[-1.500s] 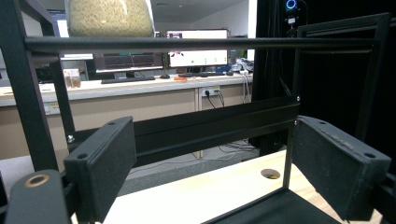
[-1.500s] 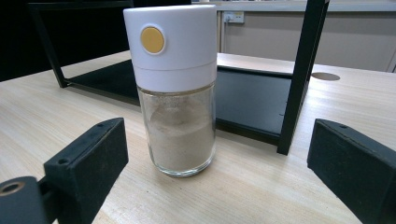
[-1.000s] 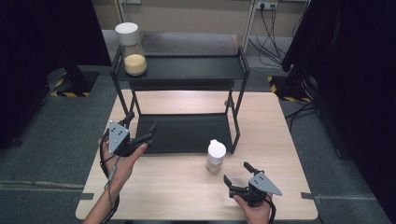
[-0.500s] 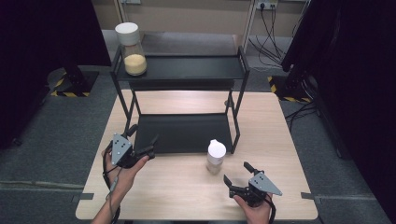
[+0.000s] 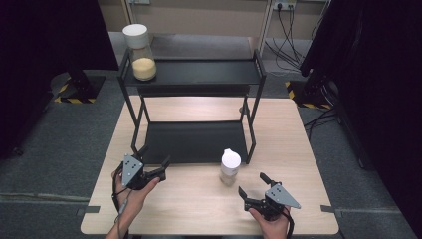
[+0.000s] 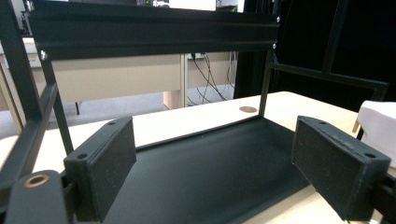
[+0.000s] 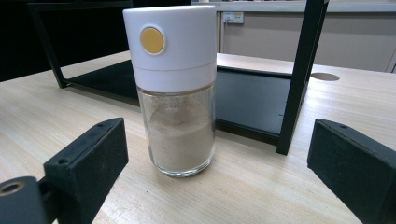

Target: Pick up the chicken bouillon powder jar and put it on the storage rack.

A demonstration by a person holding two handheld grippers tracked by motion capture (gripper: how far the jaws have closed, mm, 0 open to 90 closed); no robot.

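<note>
- While both grippers hover low over the counter (image 5: 199,199), the right gripper (image 5: 256,191) spreads its fingers (image 7: 88,161) wide, holding nothing.
- Left gripper (image 5: 154,162) likewise gapes wide and empty before the black rack (image 5: 194,74).
- Two jars: one seasoning jar (image 5: 230,167) on the counter beside the rack's leg, one larger jar (image 5: 139,52) on the top shelf.
- White cap, yellow button, pale powder inside.

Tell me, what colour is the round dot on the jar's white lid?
Yellow-orange dot, clearest in the right gripper view.

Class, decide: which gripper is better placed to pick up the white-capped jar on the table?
Right. The right gripper is open, aimed at the jar; the left gripper faces the rack.
</note>
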